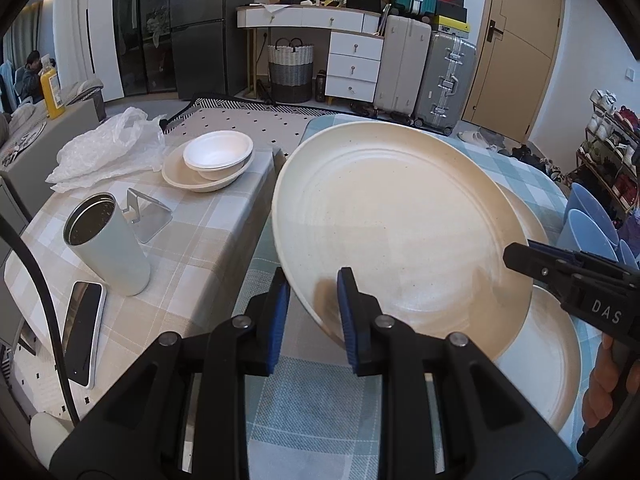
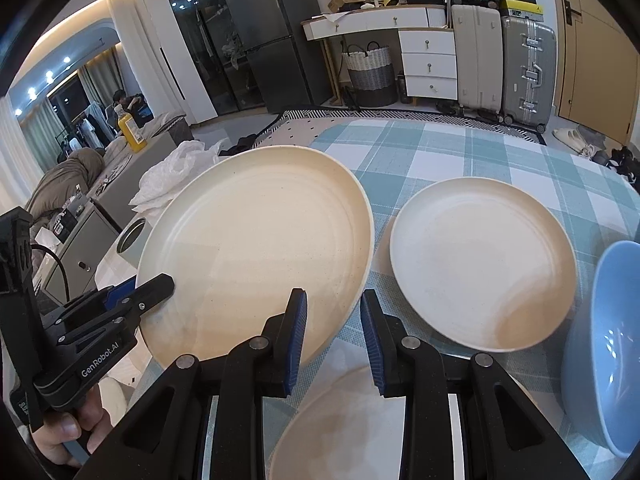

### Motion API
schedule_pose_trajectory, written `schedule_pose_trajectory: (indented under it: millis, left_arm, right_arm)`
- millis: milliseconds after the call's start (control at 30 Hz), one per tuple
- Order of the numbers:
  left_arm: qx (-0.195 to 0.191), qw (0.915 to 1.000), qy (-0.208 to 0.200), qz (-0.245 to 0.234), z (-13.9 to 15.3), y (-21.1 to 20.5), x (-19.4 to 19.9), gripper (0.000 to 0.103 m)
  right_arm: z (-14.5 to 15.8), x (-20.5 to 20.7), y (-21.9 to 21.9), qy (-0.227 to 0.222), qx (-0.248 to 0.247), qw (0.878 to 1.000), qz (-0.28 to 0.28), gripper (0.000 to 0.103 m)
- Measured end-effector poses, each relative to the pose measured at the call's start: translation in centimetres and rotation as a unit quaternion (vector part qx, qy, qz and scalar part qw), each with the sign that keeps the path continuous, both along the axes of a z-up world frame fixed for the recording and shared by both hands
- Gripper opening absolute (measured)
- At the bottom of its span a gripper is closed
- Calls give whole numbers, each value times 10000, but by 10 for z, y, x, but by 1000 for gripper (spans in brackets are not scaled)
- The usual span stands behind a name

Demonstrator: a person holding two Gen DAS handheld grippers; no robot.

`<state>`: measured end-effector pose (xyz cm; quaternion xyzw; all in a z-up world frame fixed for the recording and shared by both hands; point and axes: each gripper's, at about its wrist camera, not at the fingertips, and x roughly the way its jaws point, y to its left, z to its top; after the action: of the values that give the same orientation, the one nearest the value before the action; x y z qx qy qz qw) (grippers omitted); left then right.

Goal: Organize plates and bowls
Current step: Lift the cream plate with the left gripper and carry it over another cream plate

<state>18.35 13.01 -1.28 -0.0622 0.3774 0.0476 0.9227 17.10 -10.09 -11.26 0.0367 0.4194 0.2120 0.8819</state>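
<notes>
1. Blue-padded fingers (image 1: 346,312) of the left gripper (image 1: 314,312) stood nearest the lens, nearly closed and pinching the near rim of the large cream plate (image 1: 400,240).
2. That plate was held clear of the teal checked tablecloth (image 2: 420,152), tilted, its hollow face turned up toward both cameras and its far rim higher than the gripped edge. Being round, it had no long axis to speak of; in the left wrist view it ran from the pads up toward the far table edge.
3. In the right wrist view the right gripper (image 2: 334,336) was also drawn narrow, one pad (image 2: 298,336) over the plate's lower right rim and the other outside it, so that the rim sat between them; whether both pads pressed on it I could not tell.
4. On the cloth to the right of the lifted plate lay a second cream plate (image 2: 484,264), flat, and a third plate (image 2: 340,432) showed partly beneath the right gripper.
5. Just beside the second plate, at the right edge, stood a blue bowl (image 2: 608,344).
6. Well apart, on the beige checked table to the left, a white bowl (image 1: 218,152) sat nested in a cream bowl (image 1: 200,182), with a pale tumbler (image 1: 108,244), a phone (image 1: 82,332) and crumpled plastic (image 1: 108,148) near them.
</notes>
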Motion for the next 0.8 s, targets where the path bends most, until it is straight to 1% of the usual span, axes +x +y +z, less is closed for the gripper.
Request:
schedule_pose_trajectory:
  millis: [300, 567, 800]
  left_arm:
    - [89, 9997, -120, -167, 16, -35, -30, 22]
    - [137, 9991, -187, -345, 27, -64, -52, 22]
    - [139, 9987, -173, -457, 31, -86, -72, 22]
  right_arm:
    - [12, -32, -22, -150, 33, 9997, -172, 29]
    - [16, -56, -41, -129, 110, 9990, -402, 29]
    - [25, -76, -53, -200, 130, 9985, -483, 29]
